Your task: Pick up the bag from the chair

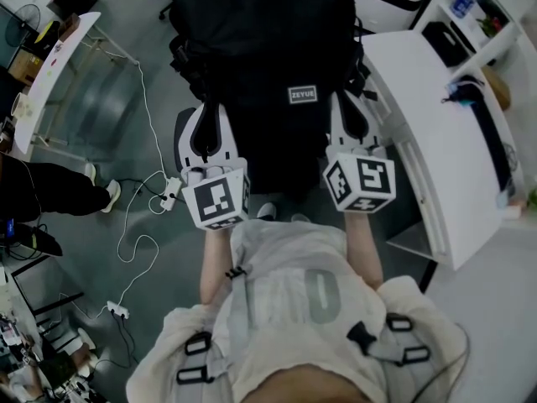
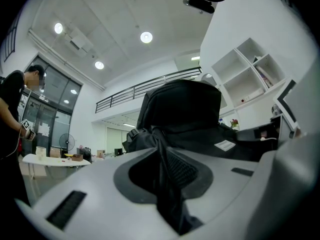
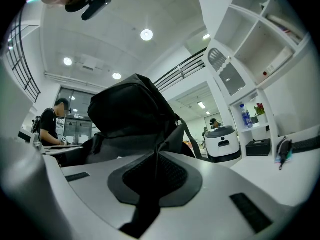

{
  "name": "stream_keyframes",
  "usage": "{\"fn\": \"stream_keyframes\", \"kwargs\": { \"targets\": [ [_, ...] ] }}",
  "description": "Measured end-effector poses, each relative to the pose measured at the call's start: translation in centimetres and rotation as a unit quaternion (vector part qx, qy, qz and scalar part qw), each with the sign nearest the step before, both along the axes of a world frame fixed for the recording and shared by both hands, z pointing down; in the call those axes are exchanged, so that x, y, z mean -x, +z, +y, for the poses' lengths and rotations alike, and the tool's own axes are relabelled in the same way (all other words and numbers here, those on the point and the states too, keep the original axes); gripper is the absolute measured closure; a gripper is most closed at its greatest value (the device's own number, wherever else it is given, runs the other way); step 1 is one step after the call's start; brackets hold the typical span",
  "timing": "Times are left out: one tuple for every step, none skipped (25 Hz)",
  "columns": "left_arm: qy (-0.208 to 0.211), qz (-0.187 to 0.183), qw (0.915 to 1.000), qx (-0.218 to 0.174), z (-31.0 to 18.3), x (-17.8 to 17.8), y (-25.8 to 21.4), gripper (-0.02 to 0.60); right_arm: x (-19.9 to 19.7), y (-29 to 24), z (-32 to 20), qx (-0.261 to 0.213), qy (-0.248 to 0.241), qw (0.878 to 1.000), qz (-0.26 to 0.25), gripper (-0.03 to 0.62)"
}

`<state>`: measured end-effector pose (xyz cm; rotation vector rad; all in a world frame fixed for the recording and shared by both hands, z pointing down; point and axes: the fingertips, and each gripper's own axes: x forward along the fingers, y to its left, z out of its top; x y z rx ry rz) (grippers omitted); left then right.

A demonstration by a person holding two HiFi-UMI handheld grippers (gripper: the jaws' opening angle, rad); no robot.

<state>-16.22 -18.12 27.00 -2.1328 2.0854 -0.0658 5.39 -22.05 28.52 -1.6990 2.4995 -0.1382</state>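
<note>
A black backpack (image 1: pixel 268 49) with a small white label hangs in front of me, filling the top middle of the head view. My left gripper (image 1: pixel 208 116) is shut on a black strap (image 2: pixel 167 184) at the bag's left side. My right gripper (image 1: pixel 346 112) is shut on another black strap (image 3: pixel 150 194) at its right side. In the left gripper view the backpack (image 2: pixel 182 109) rises just beyond the left gripper (image 2: pixel 162 156). In the right gripper view the bag (image 3: pixel 132 114) rises just beyond the right gripper (image 3: pixel 157 161). Both grippers point level. I cannot make out the chair; the bag covers that spot.
A white desk (image 1: pixel 428 124) and white shelves (image 1: pixel 487 23) stand close on the right. White cables with power strips (image 1: pixel 143 217) trail over the grey floor at left. A long white table (image 1: pixel 50 65) and a standing person (image 1: pixel 59 191) are at far left.
</note>
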Motion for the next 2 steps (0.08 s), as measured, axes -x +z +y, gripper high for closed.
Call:
{"fn": "stream_keyframes", "kwargs": {
  "targets": [
    [-0.004,0.001,1.0000,0.002,0.00,0.04,-0.13,0.523,0.00,-0.01,-0.04,0.000,-0.001,1.000,-0.001,0.569],
    [-0.007,0.002,1.0000,0.003,0.00,0.08,-0.26,0.523,0.00,-0.04,-0.08,-0.001,-0.003,1.000,-0.001,0.568]
  ]
}}
